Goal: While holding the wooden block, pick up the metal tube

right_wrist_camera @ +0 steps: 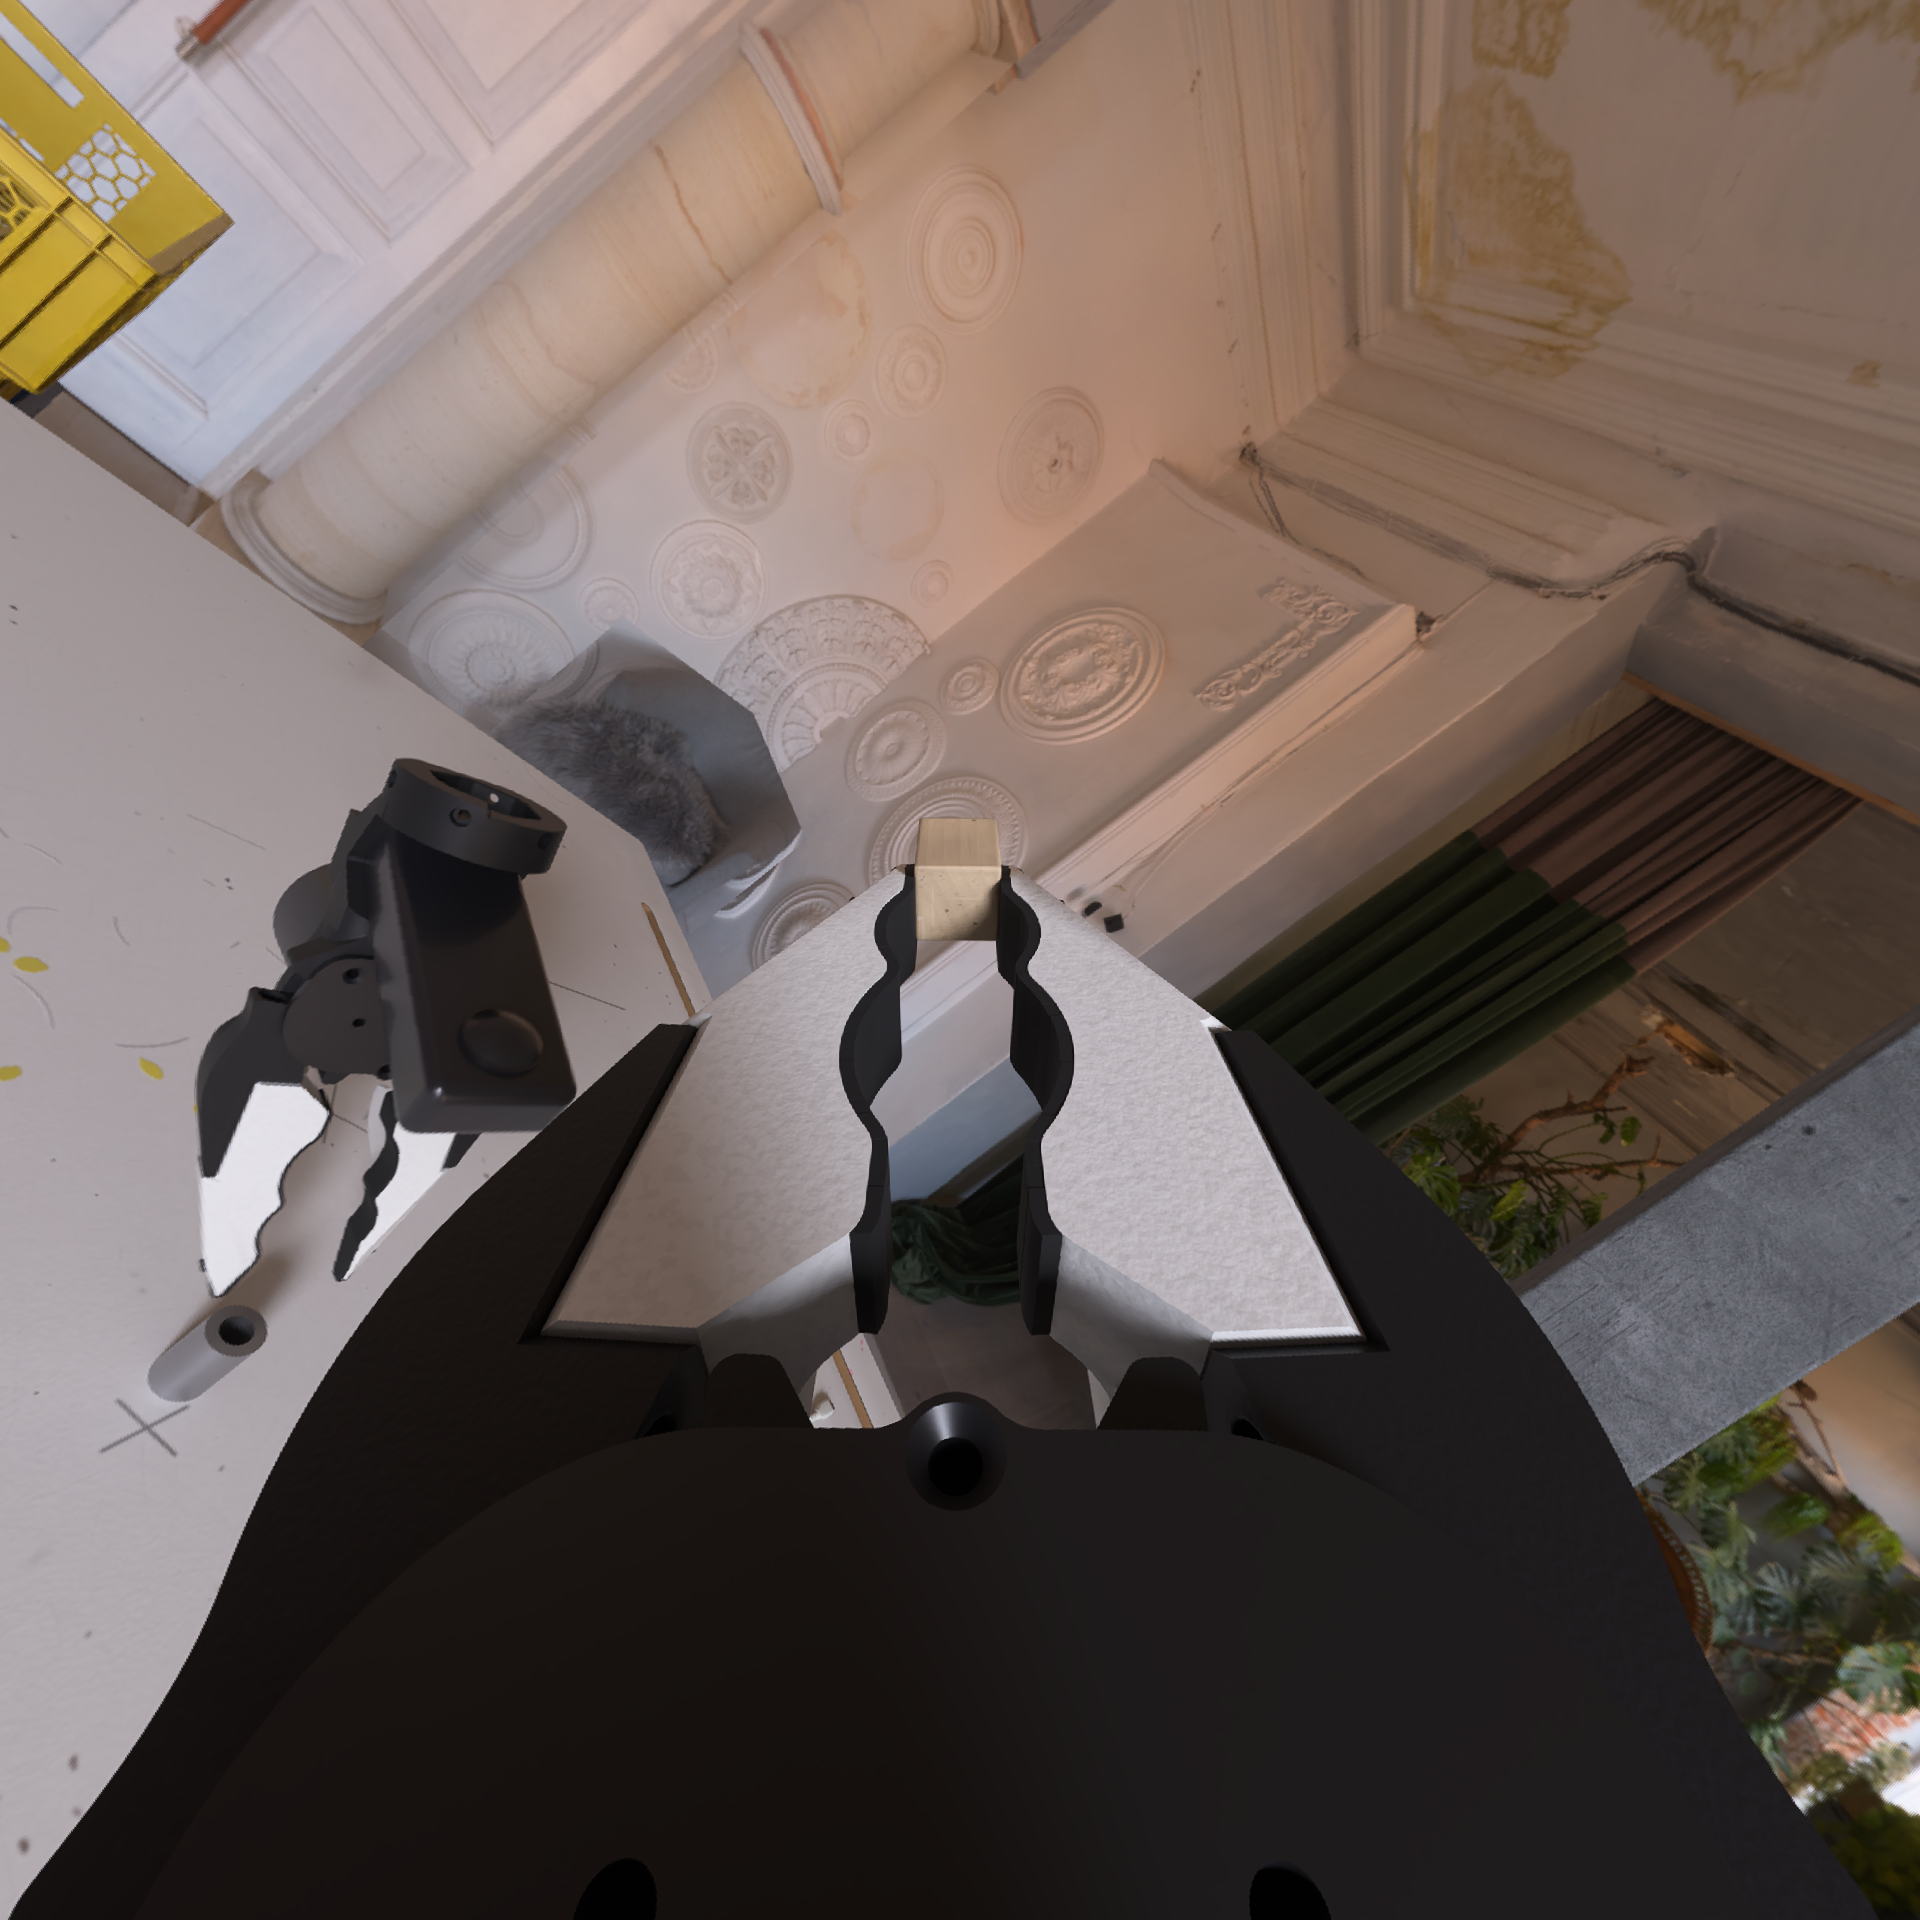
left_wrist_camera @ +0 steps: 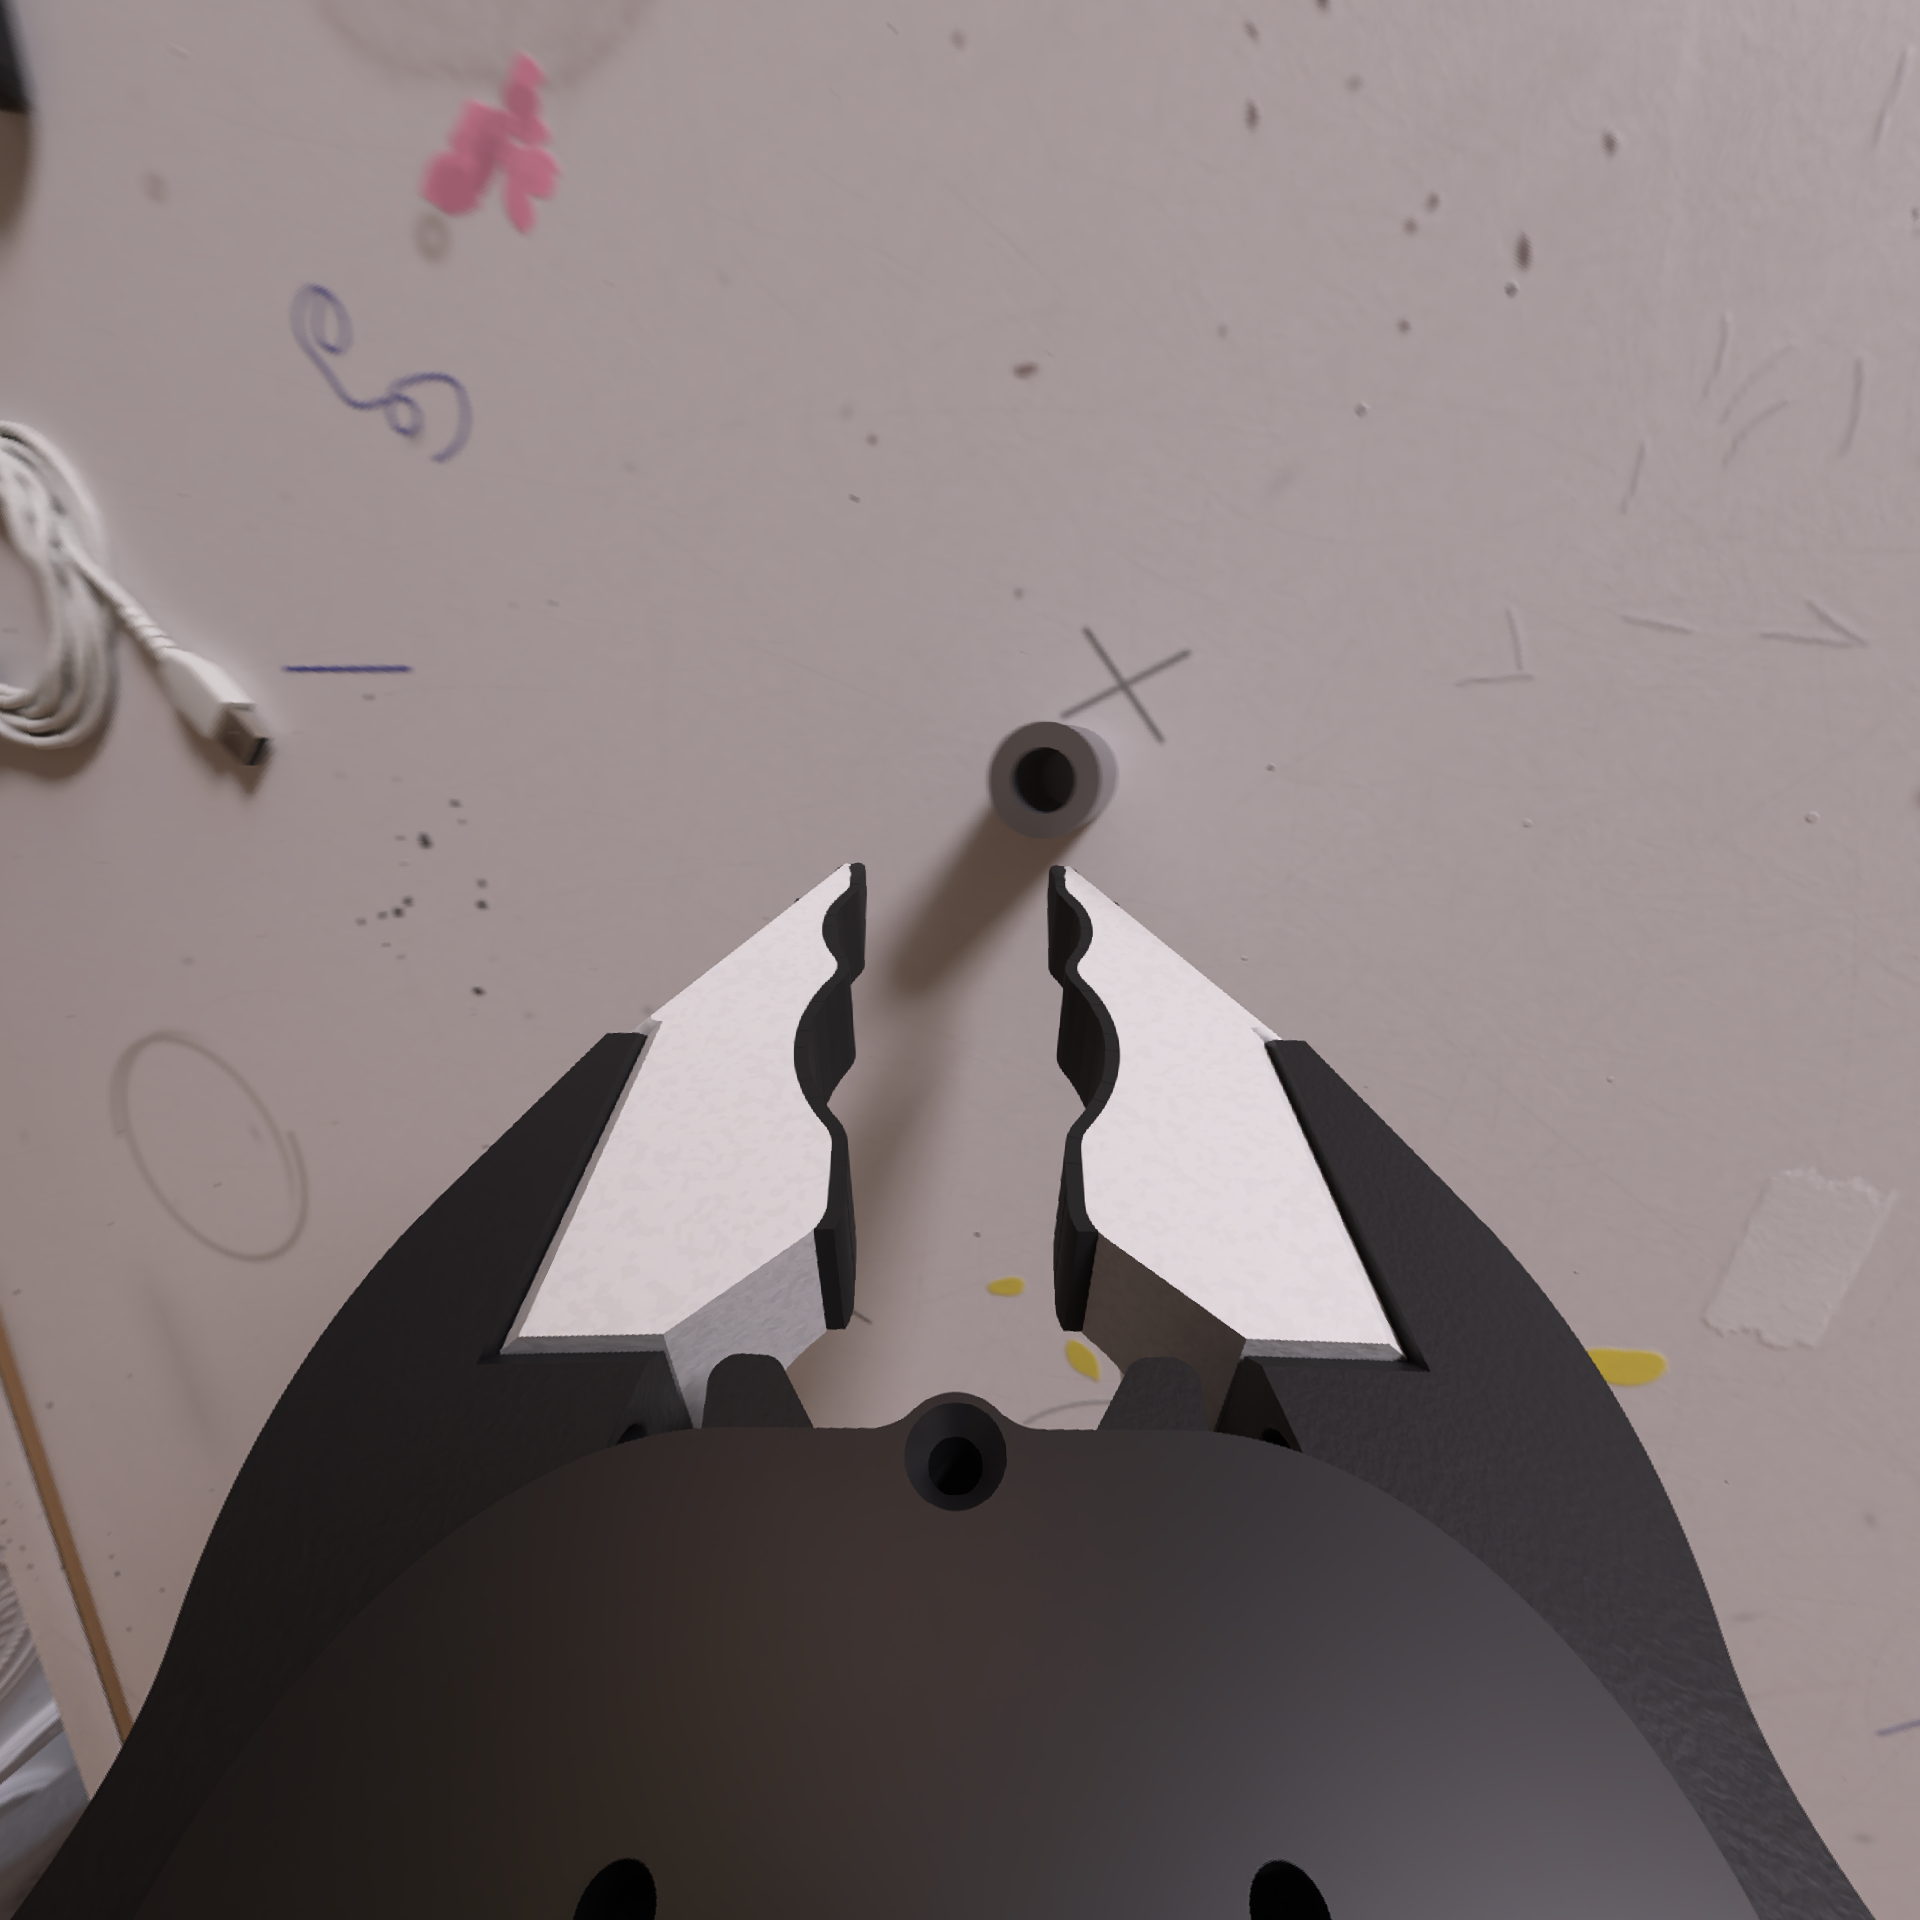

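Wooden block pinched in right claw, done. Left claw spread above table, just short of metal tube, ungrasped.

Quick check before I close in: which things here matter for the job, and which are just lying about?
Job:
- tube, lying on the table just ahead of the open left gripper
- block, pinched at the right gripper tips, off the table

Lying about:
- white cable, far left
- tape strip
- yellow crate
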